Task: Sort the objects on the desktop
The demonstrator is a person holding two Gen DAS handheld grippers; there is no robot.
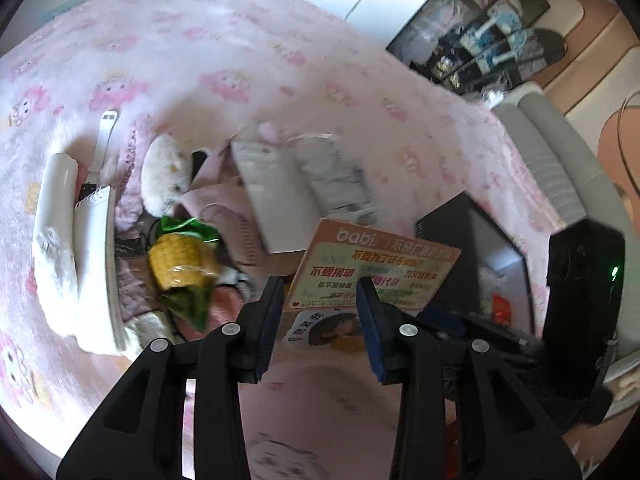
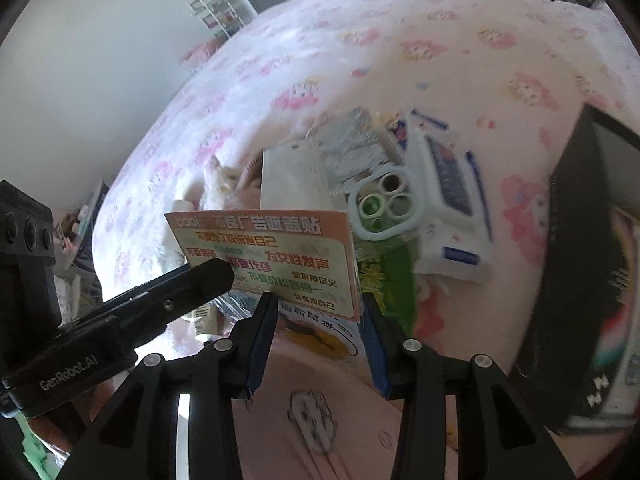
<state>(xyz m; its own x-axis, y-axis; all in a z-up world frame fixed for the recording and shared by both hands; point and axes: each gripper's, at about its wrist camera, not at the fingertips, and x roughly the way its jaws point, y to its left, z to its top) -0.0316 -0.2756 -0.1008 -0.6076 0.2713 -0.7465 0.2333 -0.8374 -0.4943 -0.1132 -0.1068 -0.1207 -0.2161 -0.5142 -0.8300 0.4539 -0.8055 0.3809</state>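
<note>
An orange "babi" sticker card [image 1: 376,264] with green panel and Chinese text stands tilted just ahead of my left gripper [image 1: 320,286], whose jaws are open around its lower edge. In the right wrist view the same card [image 2: 280,256] stands in front of my right gripper [image 2: 318,304], also open. The left gripper's black finger [image 2: 200,280] reaches in from the left and overlaps the card's left edge. Whether anything grips the card I cannot tell.
A corn-print snack bag [image 1: 184,264], white plush toy [image 1: 164,176], white notebook [image 1: 96,264] and white box [image 1: 276,196] lie on the pink blanket [image 1: 240,60]. A phone case [image 2: 380,204], blue-white packet [image 2: 452,200] and black box [image 2: 580,260] lie right.
</note>
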